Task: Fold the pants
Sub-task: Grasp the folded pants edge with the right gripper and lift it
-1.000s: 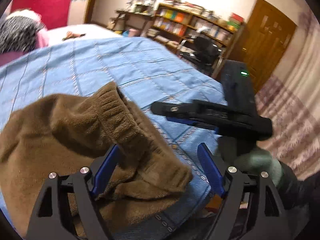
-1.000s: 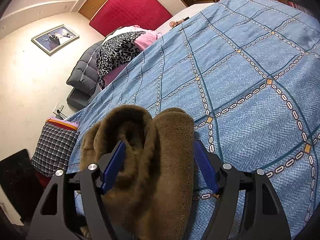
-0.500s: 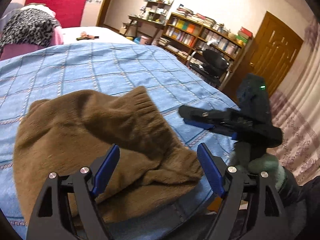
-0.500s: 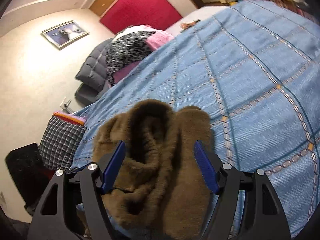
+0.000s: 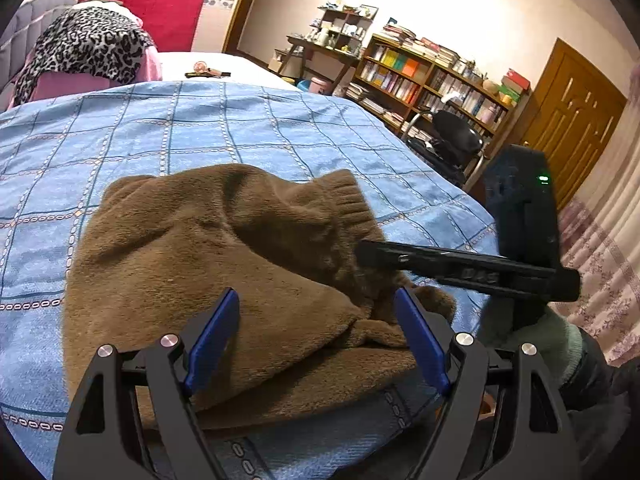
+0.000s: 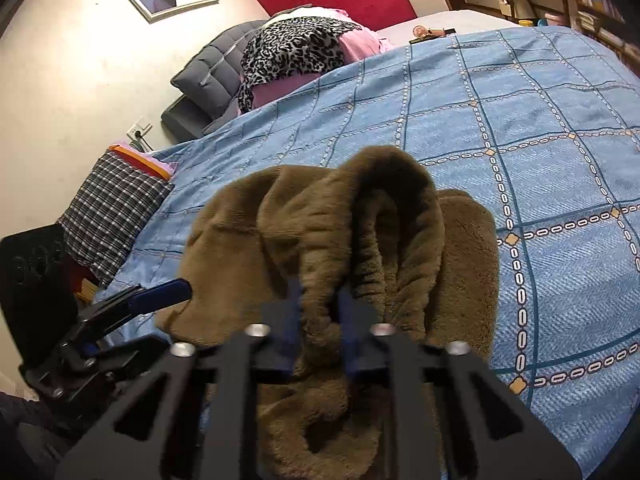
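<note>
Since my right claw [image 6: 318, 312] has just been closing, the entries below start from that change.

Change: half a second back the right jaws stood wide on either side of a raised ridge of the pants [image 6: 360, 240]; now they have come together on it, with brown fleece bunched between the blue pads.

Right claw: narrow, pinching a fold of the pants near the edge closest to me. The wrist view is blurred at the pads, so I cannot say how many layers are caught.

Left claw [image 5: 316, 340]: wide, nothing pinched. Its pads straddle the near edge of the cloth, apart from it as far as I can tell, and are no closer together than a second ago.

Pants: a rumpled brown heap on the blue checked bedspread [image 5: 200, 128], near the corner of the bed nearest me. The ribbed cuff [image 5: 348, 200] lies on the upper right of the heap in the left view, just behind the tip of my right claw.

Position: both views have swung round the heap over the last second, so the hands have shifted along it.

Meaning for task: one side is now secured, so a lift or drag can begin. Folding proper has not started; the cloth is still bunched, not flat.

Next, my judgement: close the left claw on its edge, then draw the two apart to spread the pants.

Risk: a shallow pinch in thick fleece may slip.
</note>
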The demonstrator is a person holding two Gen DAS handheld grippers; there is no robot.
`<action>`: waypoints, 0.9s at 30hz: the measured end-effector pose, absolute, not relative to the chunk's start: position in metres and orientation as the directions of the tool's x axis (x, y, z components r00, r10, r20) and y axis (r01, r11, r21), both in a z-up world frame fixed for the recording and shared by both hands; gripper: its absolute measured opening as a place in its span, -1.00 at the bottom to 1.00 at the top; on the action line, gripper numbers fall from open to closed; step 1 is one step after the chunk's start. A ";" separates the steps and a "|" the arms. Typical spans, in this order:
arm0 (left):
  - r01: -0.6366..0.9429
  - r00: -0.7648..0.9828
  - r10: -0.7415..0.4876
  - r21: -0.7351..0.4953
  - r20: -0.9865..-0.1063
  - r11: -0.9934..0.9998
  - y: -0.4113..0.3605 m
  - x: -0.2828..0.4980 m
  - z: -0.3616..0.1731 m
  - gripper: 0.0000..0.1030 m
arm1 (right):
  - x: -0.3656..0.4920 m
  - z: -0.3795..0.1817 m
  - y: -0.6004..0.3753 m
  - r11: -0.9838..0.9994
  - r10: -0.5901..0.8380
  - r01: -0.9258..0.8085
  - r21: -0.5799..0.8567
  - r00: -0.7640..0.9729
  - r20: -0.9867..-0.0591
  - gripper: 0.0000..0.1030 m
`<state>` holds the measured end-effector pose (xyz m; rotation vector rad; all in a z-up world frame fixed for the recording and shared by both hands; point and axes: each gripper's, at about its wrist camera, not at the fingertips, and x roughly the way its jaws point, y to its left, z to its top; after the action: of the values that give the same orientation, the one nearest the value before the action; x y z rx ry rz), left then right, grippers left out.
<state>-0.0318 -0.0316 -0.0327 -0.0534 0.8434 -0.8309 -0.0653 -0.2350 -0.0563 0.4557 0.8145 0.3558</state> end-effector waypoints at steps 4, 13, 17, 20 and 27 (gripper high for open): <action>0.613 0.403 -0.672 -0.362 -0.621 0.702 -0.021 -0.024 -0.026 0.54 | -0.079 -0.032 -0.242 0.808 0.515 -0.157 0.567 0.656 -0.552 -0.77; 0.659 0.436 -0.704 -0.334 -0.561 0.674 -0.033 -0.007 0.000 0.54 | -0.112 -0.016 -0.255 0.778 0.548 -0.141 0.612 0.628 -0.552 -0.77; 0.730 0.332 -0.710 -0.307 -0.622 0.611 -0.066 -0.016 -0.020 0.54 | -0.113 -0.049 -0.259 0.760 0.552 -0.058 0.648 0.584 -0.596 -0.77; 0.771 0.272 -0.691 -0.278 -0.670 0.573 -0.084 -0.030 -0.039 0.54 | -0.117 -0.061 -0.261 0.764 0.539 -0.031 0.644 0.579 -0.612 -0.74; 0.778 0.252 -0.669 -0.264 -0.700 0.570 -0.090 -0.041 -0.068 0.54 | -0.113 -0.068 -0.281 0.759 0.488 0.046 0.649 0.620 -0.615 0.23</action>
<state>-0.0411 -0.0900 -0.0684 0.1462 0.8707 -0.9883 -0.1128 -0.2807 -0.0681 0.6788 0.8782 0.2772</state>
